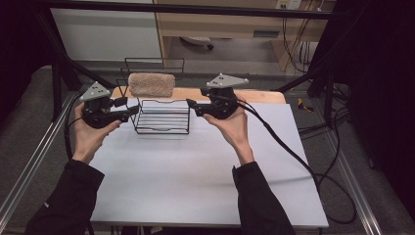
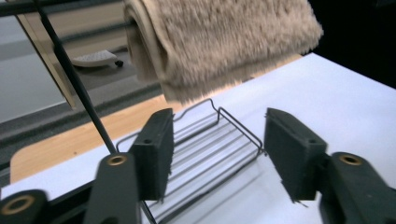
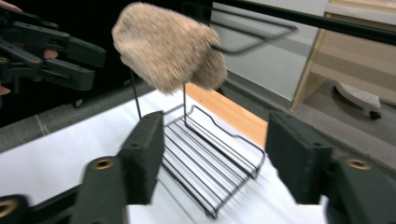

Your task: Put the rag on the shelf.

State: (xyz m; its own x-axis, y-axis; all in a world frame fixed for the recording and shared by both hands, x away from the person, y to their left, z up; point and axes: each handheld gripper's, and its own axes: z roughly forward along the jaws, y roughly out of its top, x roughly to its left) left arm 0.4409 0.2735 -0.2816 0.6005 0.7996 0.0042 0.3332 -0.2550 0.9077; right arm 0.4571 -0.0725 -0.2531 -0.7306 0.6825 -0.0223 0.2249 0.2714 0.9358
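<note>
A folded beige towel (image 1: 151, 84) hangs over the top bar of a black wire rack (image 1: 162, 121) at the back of the white table (image 1: 195, 171). My left gripper (image 1: 131, 110) is just left of the rack and my right gripper (image 1: 191, 105) just right of it, both pointing inward at its lower shelf. In the left gripper view the jaws (image 2: 217, 140) stand open, with the towel (image 2: 224, 42) above them and the shelf (image 2: 196, 163) beyond. The right gripper (image 3: 215, 140) is also open with nothing between its jaws; behind it are the towel (image 3: 163, 46) and the left gripper (image 3: 70, 60).
A wooden strip (image 1: 254, 94) runs along the table's far edge behind the rack. The right gripper's black cable (image 1: 293, 156) trails across the right side of the table. Black frame bars (image 1: 63, 63) rise on both sides.
</note>
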